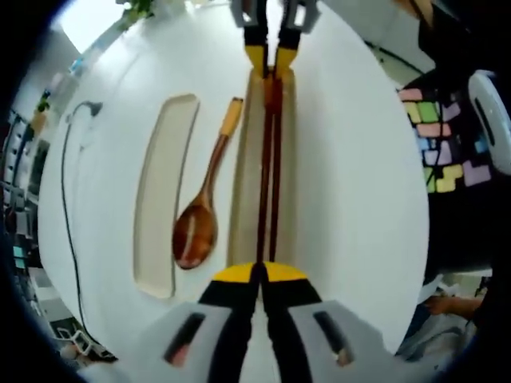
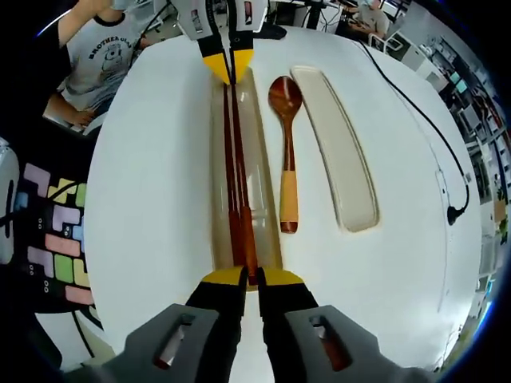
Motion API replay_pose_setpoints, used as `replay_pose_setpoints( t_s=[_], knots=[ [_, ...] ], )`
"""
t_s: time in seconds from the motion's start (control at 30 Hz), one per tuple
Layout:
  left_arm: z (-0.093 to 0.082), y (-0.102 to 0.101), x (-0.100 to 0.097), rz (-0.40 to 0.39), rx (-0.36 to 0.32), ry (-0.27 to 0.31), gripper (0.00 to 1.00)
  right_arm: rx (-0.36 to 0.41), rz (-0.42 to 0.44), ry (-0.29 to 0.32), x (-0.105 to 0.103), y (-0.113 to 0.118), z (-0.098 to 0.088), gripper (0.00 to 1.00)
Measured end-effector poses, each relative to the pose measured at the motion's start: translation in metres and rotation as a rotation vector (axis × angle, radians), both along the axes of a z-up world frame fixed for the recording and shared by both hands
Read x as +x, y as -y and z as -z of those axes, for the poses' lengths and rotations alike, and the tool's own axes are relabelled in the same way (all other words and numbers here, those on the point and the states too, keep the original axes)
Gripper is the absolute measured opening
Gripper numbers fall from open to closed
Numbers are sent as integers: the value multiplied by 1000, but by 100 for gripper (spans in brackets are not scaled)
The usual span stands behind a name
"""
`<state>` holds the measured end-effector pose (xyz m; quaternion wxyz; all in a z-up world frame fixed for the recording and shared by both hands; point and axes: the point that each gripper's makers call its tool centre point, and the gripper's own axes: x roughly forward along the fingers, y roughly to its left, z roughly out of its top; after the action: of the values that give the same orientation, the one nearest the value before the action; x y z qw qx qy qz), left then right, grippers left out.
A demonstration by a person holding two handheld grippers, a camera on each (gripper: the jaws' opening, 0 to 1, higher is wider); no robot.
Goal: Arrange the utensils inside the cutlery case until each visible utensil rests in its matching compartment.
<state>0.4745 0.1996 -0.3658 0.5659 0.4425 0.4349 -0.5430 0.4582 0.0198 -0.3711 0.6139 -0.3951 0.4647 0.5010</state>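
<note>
Both claws are gripping the chopsticks (image 1: 269, 175): left claw (image 1: 259, 273) closed on one end, right claw (image 2: 247, 276) on the other, settling them into the case tray (image 2: 266, 207). Spoon (image 2: 287, 144) is lying on the desk (image 2: 152, 175) beside the lid (image 2: 339, 152); next move likely calls for releasing, then seating the spoon.

chopsticks (image 1: 269, 171) in case (image 1: 244, 191), spoon (image 1: 201, 209) between case and probable lid (image 1: 162, 195)

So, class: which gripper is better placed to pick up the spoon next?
Probably the right gripper: the slim handle of the spoon lies beside its jaws, while the left gripper sits by the wide bowl. Both must release the chopsticks first.
</note>
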Motion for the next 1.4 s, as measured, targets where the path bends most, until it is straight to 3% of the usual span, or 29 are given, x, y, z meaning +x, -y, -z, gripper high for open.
replay_pose_setpoints(
  t_s=[0.4, 0.67, 0.9, 1.07, 1.3, 1.4],
  knots=[
    [0, 2, 2, 5, -13, 20, 3, 7, -6, 4, -1, -1, -1, 8],
    [-13, 10, 2, -22, -74, 15, 5, 26, 5, 0, 1, -3, -8, 9],
    [-21, 6, 12, -40, -102, 48, 5, 50, 19, 19, 9, -8, -17, 9],
    [-25, 3, 26, -108, -164, 55, 5, 116, 42, -13, 16, -23, -24, 9],
    [-30, -2, 55, -344, -311, 30, 5, 132, 70, 19, 36, -40, -24, 9],
    [-27, -4, 65, -458, -387, -13, 6, 154, 107, 11, 42, -48, -22, 9]
  ],
)
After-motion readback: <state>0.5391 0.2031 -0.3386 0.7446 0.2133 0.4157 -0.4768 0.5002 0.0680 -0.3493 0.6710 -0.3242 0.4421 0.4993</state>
